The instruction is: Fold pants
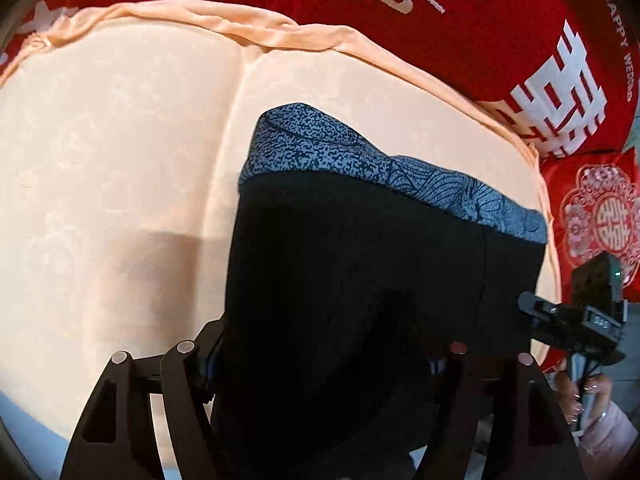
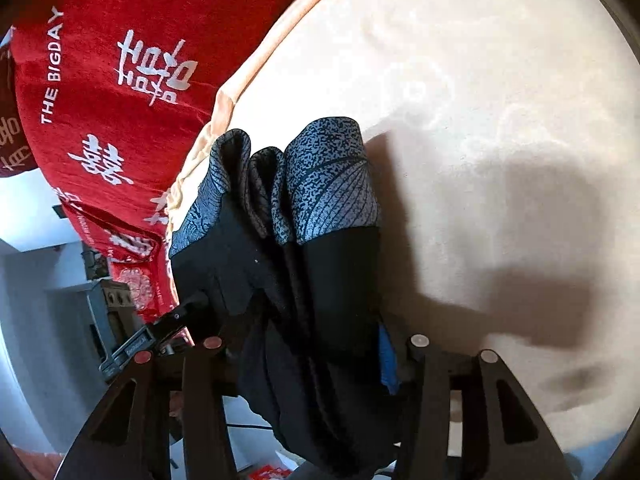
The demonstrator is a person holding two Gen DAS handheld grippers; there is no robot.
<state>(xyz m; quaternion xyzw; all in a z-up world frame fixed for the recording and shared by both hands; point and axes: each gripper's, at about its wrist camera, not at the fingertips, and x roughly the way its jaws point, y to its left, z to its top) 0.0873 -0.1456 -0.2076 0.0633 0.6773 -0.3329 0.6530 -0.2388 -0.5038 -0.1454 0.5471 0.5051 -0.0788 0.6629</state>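
- The pants (image 1: 360, 248) are black with a grey patterned waistband (image 1: 380, 160); they hang in front of both cameras above a peach sheet (image 1: 120, 160).
- The left gripper (image 1: 320, 360) has the black cloth bunched between its fingers and is clamped on it.
- The right gripper (image 2: 316, 352) also grips the pants, the cloth filling the gap between its fingers; a blue pad (image 2: 388, 360) shows at the right finger.
- In the right wrist view the waistband (image 2: 320, 184) is gathered into several upright folds at the far end.
- A red blanket (image 1: 480, 20) with white characters lies past the sheet's far edge.
- A red cushion (image 1: 592, 216) sits at the right.
- In the left wrist view the right gripper (image 1: 580, 320) shows at the right edge, held by a hand (image 1: 580, 396).
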